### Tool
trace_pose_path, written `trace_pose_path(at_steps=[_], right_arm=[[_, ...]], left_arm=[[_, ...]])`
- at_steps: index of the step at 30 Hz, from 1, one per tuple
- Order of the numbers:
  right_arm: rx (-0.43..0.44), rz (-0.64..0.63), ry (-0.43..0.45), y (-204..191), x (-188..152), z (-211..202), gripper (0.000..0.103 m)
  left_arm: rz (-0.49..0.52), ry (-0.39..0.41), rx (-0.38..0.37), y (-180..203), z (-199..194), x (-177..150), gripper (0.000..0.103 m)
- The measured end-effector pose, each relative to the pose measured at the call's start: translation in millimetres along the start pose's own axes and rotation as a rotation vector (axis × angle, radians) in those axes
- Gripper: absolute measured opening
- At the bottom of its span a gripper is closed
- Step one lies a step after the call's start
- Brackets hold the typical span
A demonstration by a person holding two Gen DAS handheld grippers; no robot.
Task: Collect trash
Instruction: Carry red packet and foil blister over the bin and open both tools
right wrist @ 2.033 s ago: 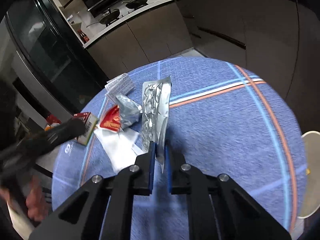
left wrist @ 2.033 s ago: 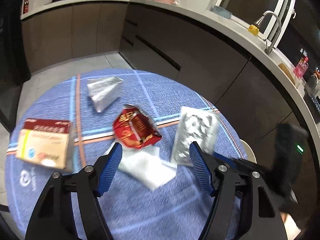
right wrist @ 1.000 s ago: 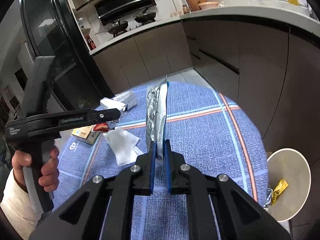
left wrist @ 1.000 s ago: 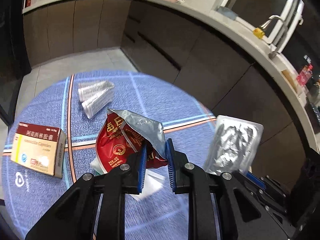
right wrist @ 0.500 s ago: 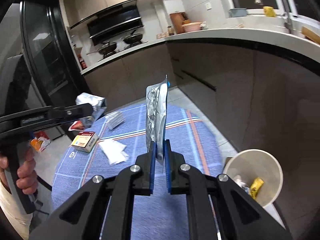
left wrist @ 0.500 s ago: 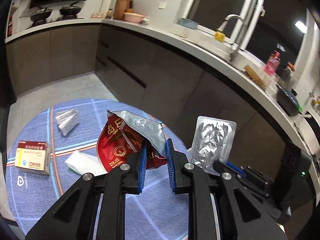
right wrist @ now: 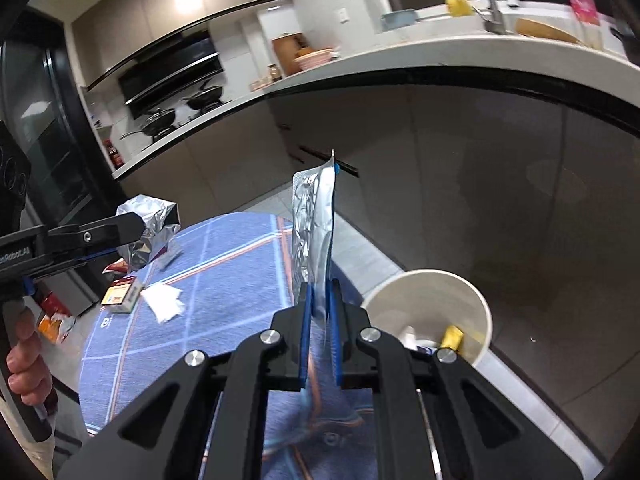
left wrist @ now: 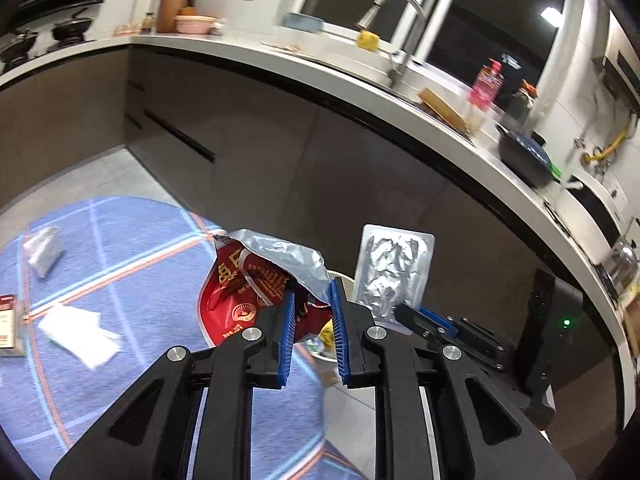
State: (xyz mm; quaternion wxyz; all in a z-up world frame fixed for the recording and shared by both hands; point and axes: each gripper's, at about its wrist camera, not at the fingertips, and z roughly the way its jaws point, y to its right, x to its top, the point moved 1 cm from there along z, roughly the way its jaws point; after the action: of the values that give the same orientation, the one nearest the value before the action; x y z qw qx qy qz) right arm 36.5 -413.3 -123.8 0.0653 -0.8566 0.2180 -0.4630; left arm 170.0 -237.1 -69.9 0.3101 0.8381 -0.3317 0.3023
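My left gripper (left wrist: 314,312) is shut on a torn red snack bag (left wrist: 244,292) with a silver lining, held in the air past the right edge of the round table. My right gripper (right wrist: 320,316) is shut on a silver foil blister sheet (right wrist: 314,224), held upright; the sheet also shows in the left wrist view (left wrist: 394,272). A white trash bin (right wrist: 478,308) with some trash inside stands on the floor just right of the table, below both grippers. In the right wrist view the left gripper (right wrist: 132,228) holds the bag (right wrist: 150,228) at left.
The round table (left wrist: 140,248) has a blue checked cloth. On it lie a white tissue (left wrist: 78,330), a red and yellow medicine box (right wrist: 120,294) and a small silver packet (left wrist: 42,250). Dark kitchen cabinets (left wrist: 320,168) and a counter curve behind the bin.
Both grippers have lifted their items off the table and carried them right, toward the bin. The bin has come closer in both views. The left gripper closed on the snack bag earlier.
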Motion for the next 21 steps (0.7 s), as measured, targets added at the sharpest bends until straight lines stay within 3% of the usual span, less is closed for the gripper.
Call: trace_pose_path(at_steps=[6, 21], right_arm=[[-0.044, 0.048, -0.007, 33.6, -9.6, -3.2, 0.010], [-0.098, 0.163, -0.087, 97.2, -39.3, 25.4, 0.010]], left_arm=[[0.002, -0.072, -0.054, 17.0, 44.9, -1.2, 0.012], [0.052, -0.215, -0.079, 46.4, 145.2, -11.4, 0.012]])
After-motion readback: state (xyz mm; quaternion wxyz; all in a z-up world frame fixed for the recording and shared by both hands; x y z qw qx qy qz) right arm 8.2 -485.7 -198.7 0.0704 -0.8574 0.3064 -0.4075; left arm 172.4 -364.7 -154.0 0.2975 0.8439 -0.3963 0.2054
